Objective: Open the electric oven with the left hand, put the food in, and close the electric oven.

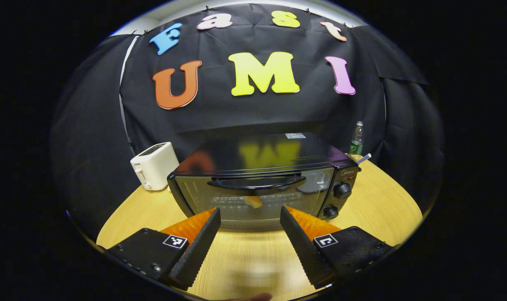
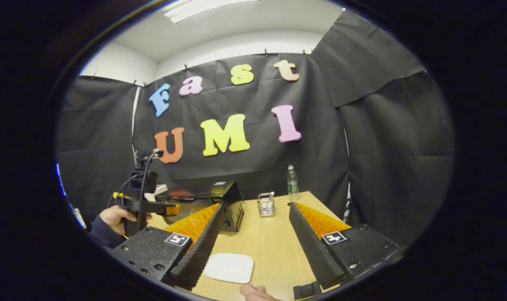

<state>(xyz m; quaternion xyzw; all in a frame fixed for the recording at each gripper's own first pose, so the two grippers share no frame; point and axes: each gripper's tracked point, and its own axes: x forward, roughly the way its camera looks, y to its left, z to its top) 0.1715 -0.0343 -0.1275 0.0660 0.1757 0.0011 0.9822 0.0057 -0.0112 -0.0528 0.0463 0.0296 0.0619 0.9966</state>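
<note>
The black electric oven [image 1: 261,179] stands on the wooden table [image 1: 245,259] with its glass door shut and the curved handle [image 1: 256,182] across the top of the door. Through the glass a small pale-orange piece of food [image 1: 253,201] is visible on the rack. My left gripper [image 1: 250,211] is open just in front of the door, below the handle, touching nothing. In the right gripper view the oven [image 2: 207,200] sits at the left with the left gripper [image 2: 169,209] before it, held by a hand [image 2: 115,219]. My right gripper [image 2: 257,207] is open and holds nothing.
A white toaster [image 1: 154,165] stands left of the oven. A bottle [image 2: 292,182] and a small glass jar [image 2: 266,205] stand at the table's back right. A bare white plate [image 2: 229,267] lies near the front edge, under my right gripper.
</note>
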